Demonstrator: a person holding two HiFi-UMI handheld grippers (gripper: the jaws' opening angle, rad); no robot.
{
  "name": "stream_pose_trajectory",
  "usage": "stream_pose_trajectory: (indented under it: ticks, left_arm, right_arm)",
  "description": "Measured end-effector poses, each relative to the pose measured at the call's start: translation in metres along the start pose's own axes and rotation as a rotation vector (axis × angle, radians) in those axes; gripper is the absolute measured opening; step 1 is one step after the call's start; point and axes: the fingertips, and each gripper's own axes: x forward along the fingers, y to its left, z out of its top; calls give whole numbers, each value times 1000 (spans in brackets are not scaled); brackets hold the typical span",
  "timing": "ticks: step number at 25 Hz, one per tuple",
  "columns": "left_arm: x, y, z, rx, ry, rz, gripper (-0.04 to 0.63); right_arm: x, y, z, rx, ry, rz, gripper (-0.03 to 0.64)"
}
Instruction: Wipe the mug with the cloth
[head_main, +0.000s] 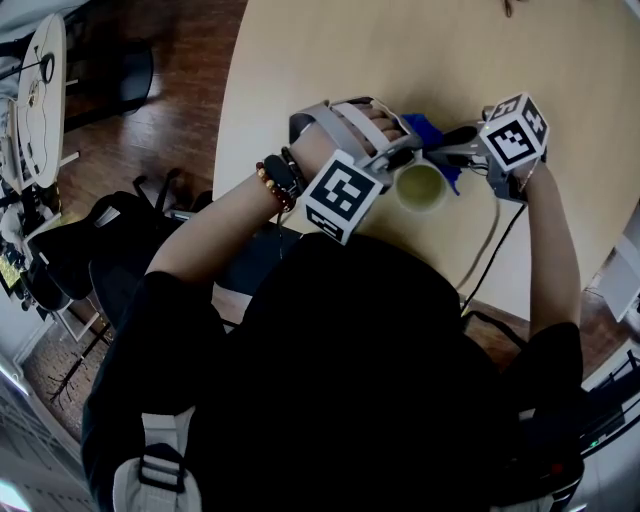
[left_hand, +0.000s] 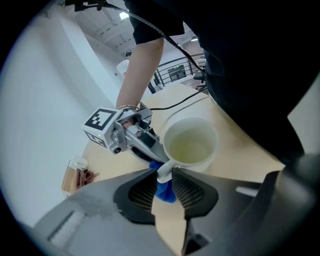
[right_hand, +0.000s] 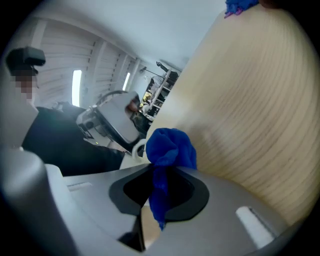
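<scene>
The left hand-held gripper clamps the handle of the mug; the right hand-held gripper, closed on the cloth, lies just beside that handle.

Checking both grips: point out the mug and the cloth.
mug (left_hand: 192, 147), left gripper view, inside of the cup.
cloth (right_hand: 170, 147), right gripper view, bunched end.

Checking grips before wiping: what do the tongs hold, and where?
The left tongs pinch the mug by its handle; the right tongs clamp the blue cloth at a bunched fold.
</scene>
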Motion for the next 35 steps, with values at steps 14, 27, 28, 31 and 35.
stream_pose_trajectory:
  ticks: [14,27,28,31,35]
  left_arm:
    - [-10,-9,-3,-55,-11,37,70]
    - [-26,-28,-32,-671,-199,47,46]
    - [-31,-28,-35,-720,-211,66,46]
    - [-43,-28,-38,-826,-250,115,46]
    - [-69,-17,-28,-908,-332,182,46]
  right_arm:
    - [-12,-7,-15,9,-65,-303,58]
    - [-29,12,-111,129,-90,-465,61]
    - [-27,10,-115,122,-87,-503,64]
    - [-24,2,-122,73,-100,-630,83]
    - [-29,11,-116,19,-205,-740,167]
